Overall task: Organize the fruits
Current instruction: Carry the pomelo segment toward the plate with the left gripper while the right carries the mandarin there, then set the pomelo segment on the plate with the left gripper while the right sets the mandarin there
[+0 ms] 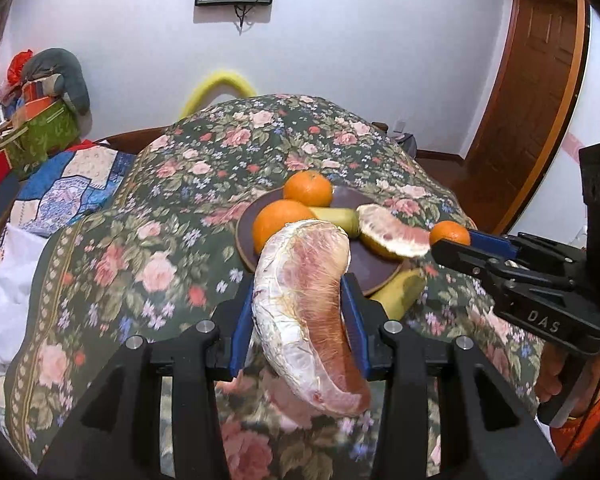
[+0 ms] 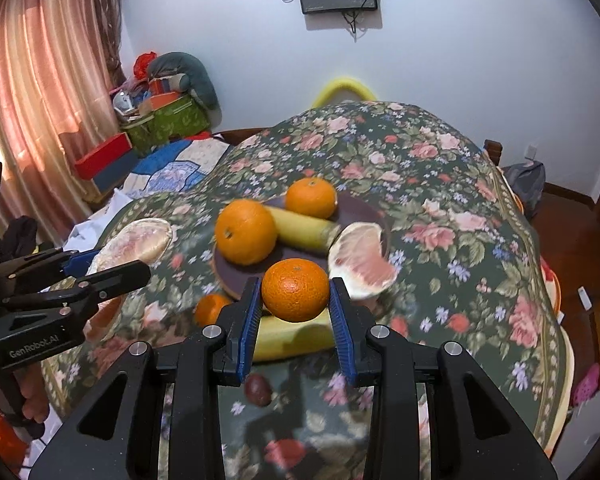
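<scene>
1. Left tool point(image 1: 300, 320) grips a peeled pomelo segment point(image 1: 304, 300) by its sides, blue pads pressed into the membrane; the segment is carried clear of the cloth, near the plate's near edge.
2. Right tool point(image 2: 294, 312) is clenched on a mandarin point(image 2: 295, 290) across its widest part, held above the plate rim; the grip looks centred so the round fruit cannot roll out.
3. Dark plate point(image 2: 360, 204) on the floral-covered desk point(image 2: 440, 184) already holds two oranges, a banana point(image 2: 300, 228) and another pomelo piece point(image 2: 362, 258); likely the gathering spot.
4. Off the plate: a second banana point(image 2: 288, 340), a small mandarin point(image 2: 212, 308), a dark fruit point(image 2: 258, 390).
</scene>
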`<move>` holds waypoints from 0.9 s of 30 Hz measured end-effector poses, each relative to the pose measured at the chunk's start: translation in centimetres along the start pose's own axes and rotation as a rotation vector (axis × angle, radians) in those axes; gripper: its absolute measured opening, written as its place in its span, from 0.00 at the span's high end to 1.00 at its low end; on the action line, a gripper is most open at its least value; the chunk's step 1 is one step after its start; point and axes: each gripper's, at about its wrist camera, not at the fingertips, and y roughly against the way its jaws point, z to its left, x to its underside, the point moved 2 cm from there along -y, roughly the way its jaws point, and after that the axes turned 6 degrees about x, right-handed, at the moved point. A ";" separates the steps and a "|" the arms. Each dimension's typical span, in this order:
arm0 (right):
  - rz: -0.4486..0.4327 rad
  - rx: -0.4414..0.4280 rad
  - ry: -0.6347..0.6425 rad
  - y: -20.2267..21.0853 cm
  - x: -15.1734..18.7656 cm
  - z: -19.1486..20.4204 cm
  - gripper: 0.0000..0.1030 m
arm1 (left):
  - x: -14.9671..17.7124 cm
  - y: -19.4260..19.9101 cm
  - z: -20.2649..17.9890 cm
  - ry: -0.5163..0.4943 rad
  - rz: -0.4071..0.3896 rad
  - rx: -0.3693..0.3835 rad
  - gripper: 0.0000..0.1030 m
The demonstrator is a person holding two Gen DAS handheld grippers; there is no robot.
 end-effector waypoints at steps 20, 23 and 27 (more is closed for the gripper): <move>0.075 -0.011 0.076 -6.6 -1.2 -1.2 0.70 | -3.8 -6.1 -2.1 -0.052 0.015 0.053 0.60; 0.079 -0.024 0.082 -7.1 -1.3 -1.3 0.70 | -4.2 -7.0 -2.2 -0.056 0.016 0.049 0.60; 0.073 -0.033 0.089 -7.2 -1.4 -1.3 0.70 | -4.7 -8.3 -1.9 -0.041 0.020 0.044 0.60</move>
